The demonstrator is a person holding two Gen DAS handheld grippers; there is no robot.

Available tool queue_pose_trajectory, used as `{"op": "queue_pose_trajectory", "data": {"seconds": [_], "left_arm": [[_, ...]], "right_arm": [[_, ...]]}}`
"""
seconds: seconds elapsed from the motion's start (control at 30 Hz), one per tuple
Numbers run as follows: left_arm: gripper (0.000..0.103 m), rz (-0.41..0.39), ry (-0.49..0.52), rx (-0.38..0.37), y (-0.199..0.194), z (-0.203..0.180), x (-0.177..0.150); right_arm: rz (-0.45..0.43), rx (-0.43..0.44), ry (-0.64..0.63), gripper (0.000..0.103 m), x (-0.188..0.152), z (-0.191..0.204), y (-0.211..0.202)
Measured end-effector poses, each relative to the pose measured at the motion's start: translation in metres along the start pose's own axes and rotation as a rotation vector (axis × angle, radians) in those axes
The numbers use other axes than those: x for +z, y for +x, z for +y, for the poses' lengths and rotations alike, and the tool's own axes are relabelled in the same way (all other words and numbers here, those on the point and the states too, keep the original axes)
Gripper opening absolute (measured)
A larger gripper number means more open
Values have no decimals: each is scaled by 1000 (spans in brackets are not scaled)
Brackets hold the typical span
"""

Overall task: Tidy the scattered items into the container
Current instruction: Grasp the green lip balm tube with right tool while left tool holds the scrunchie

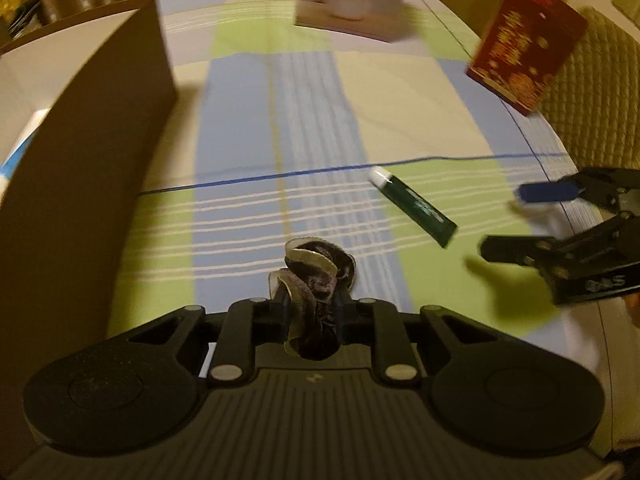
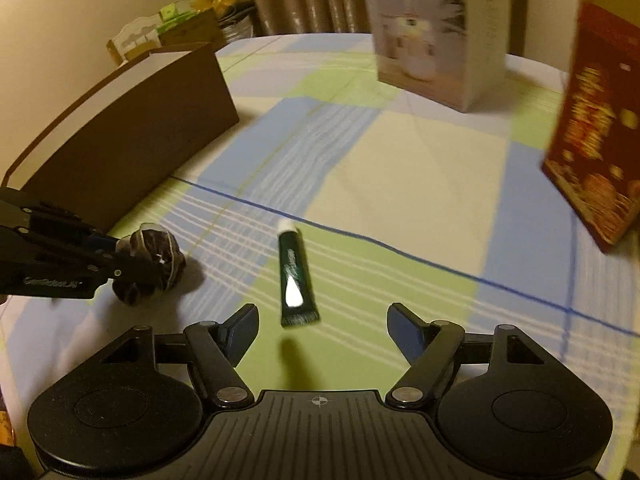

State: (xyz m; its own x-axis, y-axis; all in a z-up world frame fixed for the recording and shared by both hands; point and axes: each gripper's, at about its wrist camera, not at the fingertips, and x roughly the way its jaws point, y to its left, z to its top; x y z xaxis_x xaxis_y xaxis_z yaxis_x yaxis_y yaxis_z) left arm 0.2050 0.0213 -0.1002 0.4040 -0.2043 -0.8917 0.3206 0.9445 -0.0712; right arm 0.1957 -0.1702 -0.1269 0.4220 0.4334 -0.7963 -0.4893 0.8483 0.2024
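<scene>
Gripping crumpled velvety scrunchie (image 1: pixel 316 276), left tool (image 1: pixel 312 312)

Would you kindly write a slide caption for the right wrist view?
Right hand-held gripper open above a green tube; left hand-held gripper grips a dark scrunchie near the brown box.

A dark velvet scrunchie (image 1: pixel 316 280) is pinched in the left tongs (image 1: pixel 312 304). A green tube (image 2: pixel 295 276) lies flat mid-bench, near the brown container (image 2: pixel 132 128).
</scene>
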Motion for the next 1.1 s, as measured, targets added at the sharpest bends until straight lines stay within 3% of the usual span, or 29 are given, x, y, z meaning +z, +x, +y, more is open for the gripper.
{"op": "queue_pose_trajectory", "data": {"seconds": [0.2, 0.23, 0.3, 0.43, 0.47, 0.5, 0.53, 0.77, 1.1], "left_arm": [[17, -16, -41, 23, 1, 13, 6], [17, -19, -45, 24, 1, 15, 7], [17, -25, -46, 20, 1, 16, 9], [17, -22, -51, 16, 4, 16, 11], [17, -20, -52, 15, 4, 16, 11], [17, -18, -53, 13, 5, 16, 12], [17, -18, -55, 11, 5, 16, 11], [17, -15, -55, 3, 5, 13, 10], [17, -49, -39, -5, -11, 7, 6]], "right_arm": [[-15, 9, -87, 77, 15, 13, 25], [-18, 12, -99, 75, 16, 14, 27], [-11, 18, -113, 60, 19, 16, 34], [-2, 0, -140, 58, 21, 21, 44], [0, -19, -160, 49, 20, 23, 45], [6, -46, -189, 29, 20, 26, 44], [18, -62, -214, 22, 21, 28, 44], [71, -85, -197, 21, 14, 25, 32], [35, -90, -178, 21, 10, 36, -2]]}}
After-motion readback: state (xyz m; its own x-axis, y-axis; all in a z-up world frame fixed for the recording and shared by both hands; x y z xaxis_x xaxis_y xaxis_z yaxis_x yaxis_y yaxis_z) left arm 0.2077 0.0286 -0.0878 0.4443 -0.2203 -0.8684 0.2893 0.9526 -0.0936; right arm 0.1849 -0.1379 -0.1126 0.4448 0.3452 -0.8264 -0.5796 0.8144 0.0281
